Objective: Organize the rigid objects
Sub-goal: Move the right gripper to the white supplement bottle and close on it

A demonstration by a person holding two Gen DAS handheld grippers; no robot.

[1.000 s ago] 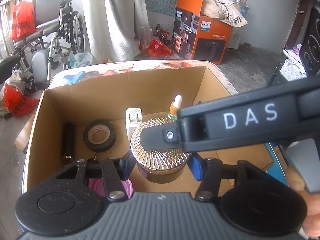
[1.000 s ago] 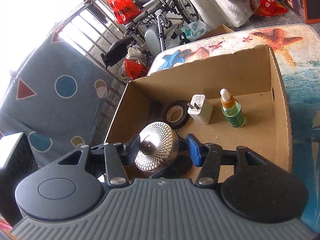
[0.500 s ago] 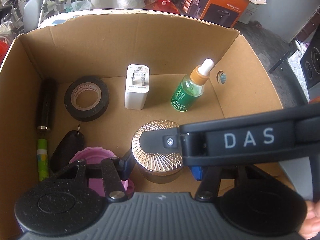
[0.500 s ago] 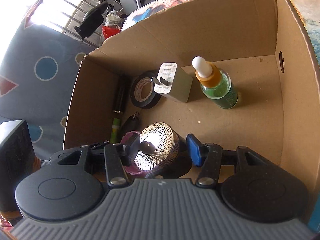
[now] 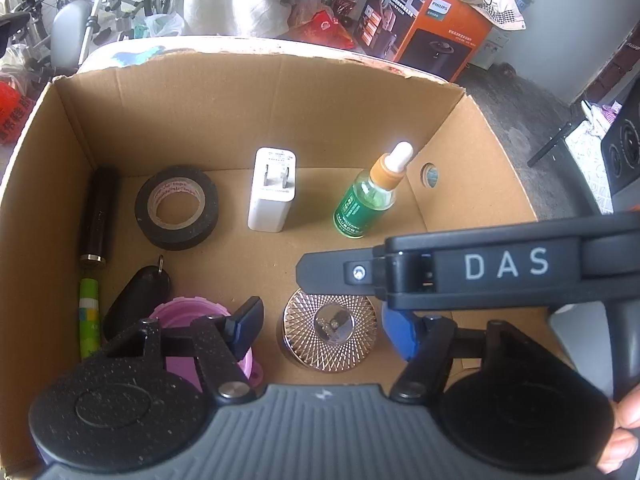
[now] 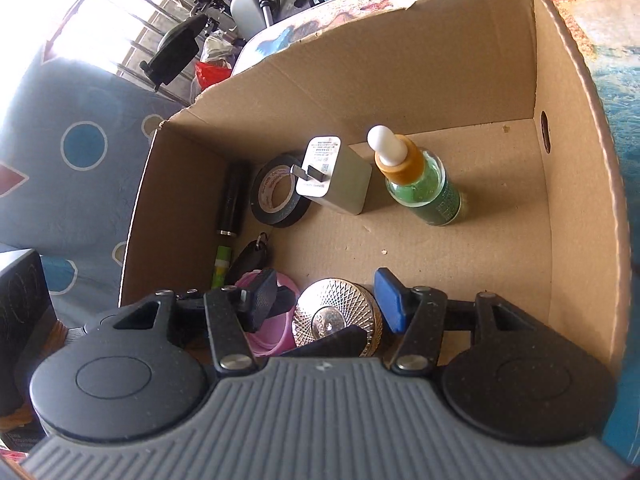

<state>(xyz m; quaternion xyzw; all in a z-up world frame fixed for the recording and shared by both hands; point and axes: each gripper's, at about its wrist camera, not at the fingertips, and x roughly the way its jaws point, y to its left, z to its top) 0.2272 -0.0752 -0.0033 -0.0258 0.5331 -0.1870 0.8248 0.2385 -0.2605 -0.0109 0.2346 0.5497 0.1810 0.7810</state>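
Observation:
A round jar with a patterned metal lid stands on the floor of the cardboard box, near its front wall. My left gripper straddles the jar. Its jaws are opening, with a gap on the black pad's side and the blue pad close to the jar's rim. In the right wrist view the same jar lies between the pads of my right gripper, which do not press on it. From the left wrist view, one of the right gripper's fingers hovers over the jar's far edge.
In the box are a black tape roll, a white charger, a green dropper bottle, a black tube, a green stick, a black key fob and a pink cup left of the jar. A hand shows at the right edge.
Both grippers sank into the box with the jar. The left jaws, which were closed on the jar, have spread, and it now rests on the box floor.

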